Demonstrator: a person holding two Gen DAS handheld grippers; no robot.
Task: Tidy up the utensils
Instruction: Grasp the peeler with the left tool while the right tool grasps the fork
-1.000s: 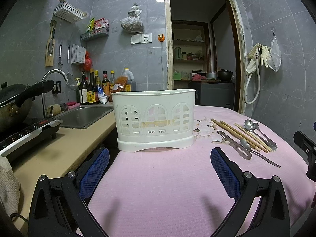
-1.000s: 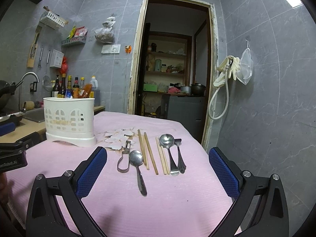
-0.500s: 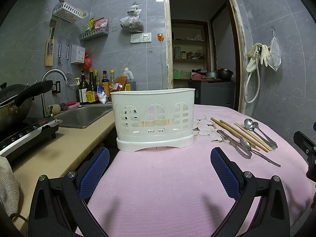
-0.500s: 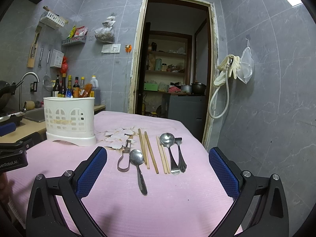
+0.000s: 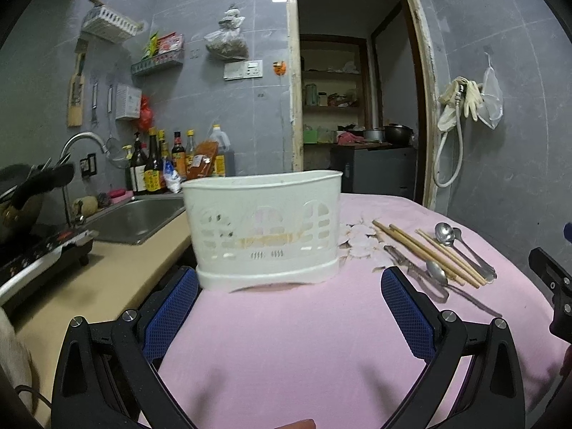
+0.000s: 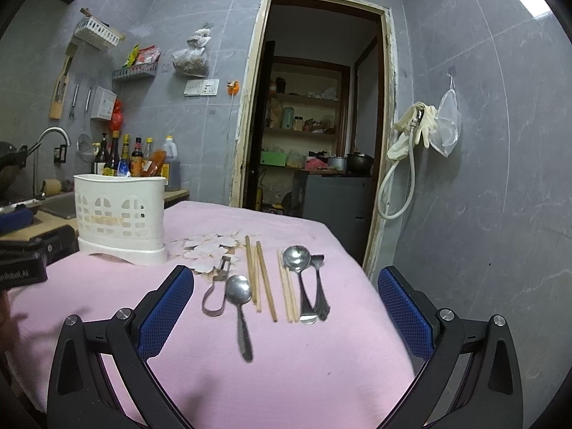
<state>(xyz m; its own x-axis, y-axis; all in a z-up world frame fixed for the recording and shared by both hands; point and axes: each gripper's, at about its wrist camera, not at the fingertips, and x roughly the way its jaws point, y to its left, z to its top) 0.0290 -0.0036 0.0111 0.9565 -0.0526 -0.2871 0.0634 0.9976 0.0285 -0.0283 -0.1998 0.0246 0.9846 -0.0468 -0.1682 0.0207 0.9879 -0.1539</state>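
1. Grey tiled kitchen walls stand behind a table under a pink cloth (image 6: 321, 375); a sink and counter lie at my nine o'clock, an open doorway at twelve.
2. My left gripper (image 5: 286, 307) hangs low over the cloth with its blue pads spread wide and nothing between them. The white holder (image 5: 264, 228) stands upright dead ahead at twelve o'clock, close to the pad tips but not touched.
3. My right gripper (image 6: 286, 314) is likewise spread and empty, pointed at the row of utensils lying flat on the cloth.
4. In that row, from ten to one o'clock: a peeler (image 6: 216, 287), a near spoon (image 6: 239, 307), two pairs of chopsticks (image 6: 264, 279), then a second spoon (image 6: 298, 275) and a fork (image 6: 319, 286) touching side by side.
5. As I judge it, sorting has not begun: the holder shows nothing sticking out of its top, and every piece is on the cloth.
6. Next I would drop my right gripper onto the near spoon's handle at six o'clock of its bowl, pinch it across its width, and carry it toward ten o'clock to the holder.
7. Flat thin metal on soft cloth will need the pad tips pressed right down.
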